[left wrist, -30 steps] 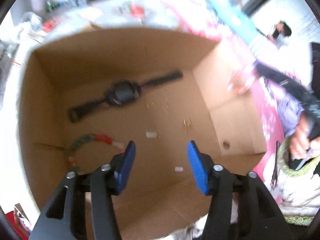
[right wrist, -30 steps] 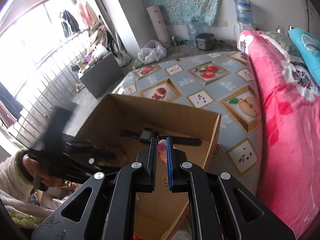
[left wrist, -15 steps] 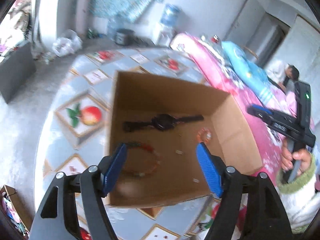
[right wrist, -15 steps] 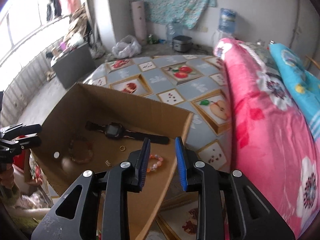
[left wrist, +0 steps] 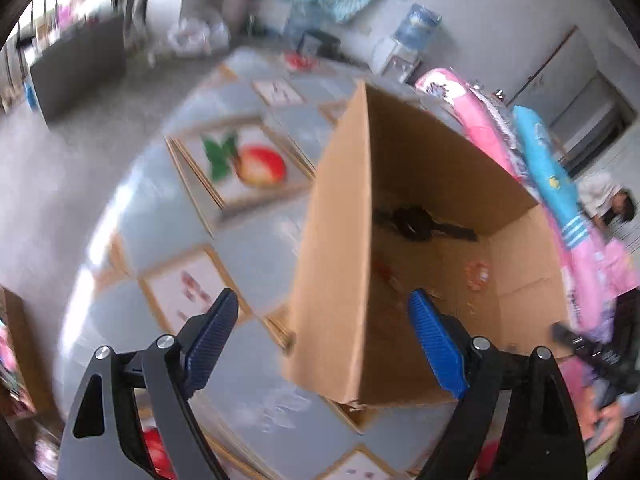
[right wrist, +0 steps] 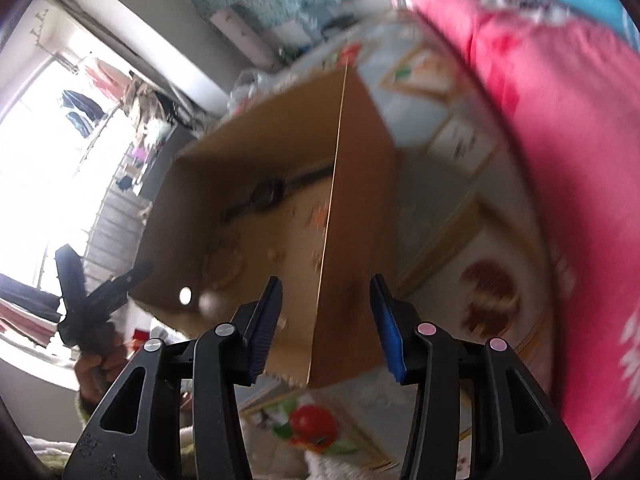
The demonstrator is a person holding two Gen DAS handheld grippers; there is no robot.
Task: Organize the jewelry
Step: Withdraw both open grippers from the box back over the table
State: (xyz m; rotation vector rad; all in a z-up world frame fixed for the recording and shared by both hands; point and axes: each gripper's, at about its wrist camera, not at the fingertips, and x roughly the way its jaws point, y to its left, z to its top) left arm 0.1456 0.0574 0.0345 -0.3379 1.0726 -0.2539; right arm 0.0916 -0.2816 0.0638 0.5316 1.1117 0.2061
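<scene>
Both sets of tongs are opening and holding nothing, each straddling a wall of the cardboard box (left wrist: 404, 264): left tongs (left wrist: 324, 344) wide, right tongs (right wrist: 326, 322) narrower, the watch (left wrist: 416, 222) lying lengthwise along the far wall ahead.

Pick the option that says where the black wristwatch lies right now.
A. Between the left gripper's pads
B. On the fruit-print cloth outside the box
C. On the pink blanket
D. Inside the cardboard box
D: the black wristwatch lies on the floor of the open cardboard box, near its far wall, clear of both grippers.
</scene>
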